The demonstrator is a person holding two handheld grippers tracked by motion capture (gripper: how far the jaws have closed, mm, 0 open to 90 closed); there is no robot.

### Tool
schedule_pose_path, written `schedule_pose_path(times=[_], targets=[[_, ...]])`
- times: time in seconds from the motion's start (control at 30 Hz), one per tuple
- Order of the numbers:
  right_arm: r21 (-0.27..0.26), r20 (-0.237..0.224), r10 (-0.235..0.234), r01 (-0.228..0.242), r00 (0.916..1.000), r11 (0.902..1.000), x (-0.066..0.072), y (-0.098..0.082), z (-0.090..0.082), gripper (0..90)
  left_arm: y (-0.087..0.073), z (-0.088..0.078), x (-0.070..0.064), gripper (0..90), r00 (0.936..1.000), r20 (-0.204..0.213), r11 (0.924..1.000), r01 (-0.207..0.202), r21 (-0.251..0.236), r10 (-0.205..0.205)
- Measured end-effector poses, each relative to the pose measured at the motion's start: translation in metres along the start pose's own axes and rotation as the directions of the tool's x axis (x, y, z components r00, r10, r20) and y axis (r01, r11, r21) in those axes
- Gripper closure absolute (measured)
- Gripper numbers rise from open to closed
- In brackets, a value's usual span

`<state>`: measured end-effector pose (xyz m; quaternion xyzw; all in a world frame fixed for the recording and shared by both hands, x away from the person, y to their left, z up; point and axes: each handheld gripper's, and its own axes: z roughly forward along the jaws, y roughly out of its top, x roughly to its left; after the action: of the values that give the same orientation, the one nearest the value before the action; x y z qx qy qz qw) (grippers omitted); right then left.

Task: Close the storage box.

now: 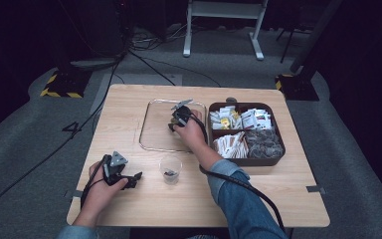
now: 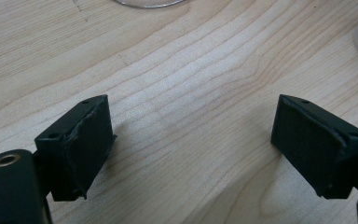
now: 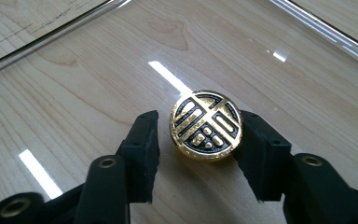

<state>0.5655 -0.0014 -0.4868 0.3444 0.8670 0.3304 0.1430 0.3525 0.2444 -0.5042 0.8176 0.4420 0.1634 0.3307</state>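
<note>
Two black jaws of the right gripper [image 3: 198,144] bracket a round gold-and-black embossed coin [image 3: 206,126]; right pad touching, left pad a sliver off, no clamp yet. Coin lies on the clear glass tray [image 1: 151,132], table centre. Left gripper [image 2: 191,149], at 7 o'clock from tray, rests half-spread, empty, over the light wooden table [image 2: 182,70].

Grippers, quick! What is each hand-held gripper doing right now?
Left hand-held gripper: open, nothing between its jaws, just the bare table.
Right hand-held gripper: open around the gold and black coin on the clear tray; one pad looks to be touching, one apart.
</note>
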Motion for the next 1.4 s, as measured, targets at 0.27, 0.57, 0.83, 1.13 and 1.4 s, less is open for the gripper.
schedule_pose_path(times=[0.27,0.57,0.83,1.13,1.4], targets=[[-0.016,0.001,0.022,-0.022,0.9998,0.9996,-0.002,-0.001,0.001,55.6,0.0,0.0,0.0,12.8,1.0,-0.001,1.0,-0.001,0.0,0.001],[-0.037,0.014,0.017,-0.016,0.9998,0.9992,-0.001,-0.002,0.002,58.2,0.0,0.0,0.0,12.9,1.0,0.0,1.0,0.0,0.0,0.0],[-0.048,0.018,0.01,-0.009,0.9998,0.9988,0.0,-0.002,0.002,58.5,0.0,0.0,0.0,12.9,1.0,-0.001,1.0,-0.001,0.0,0.001],[-0.065,-0.008,-0.008,0.008,0.9999,0.9979,0.004,0.004,0.0,58.6,0.0,0.0,0.0,12.8,1.0,0.0,1.0,0.0,0.0,0.0],[-0.111,-0.015,-0.043,0.041,0.999,0.993,0.009,0.018,-0.014,58.5,0.0,0.0,0.0,12.9,1.0,0.0,1.0,-0.001,0.0,0.001]])
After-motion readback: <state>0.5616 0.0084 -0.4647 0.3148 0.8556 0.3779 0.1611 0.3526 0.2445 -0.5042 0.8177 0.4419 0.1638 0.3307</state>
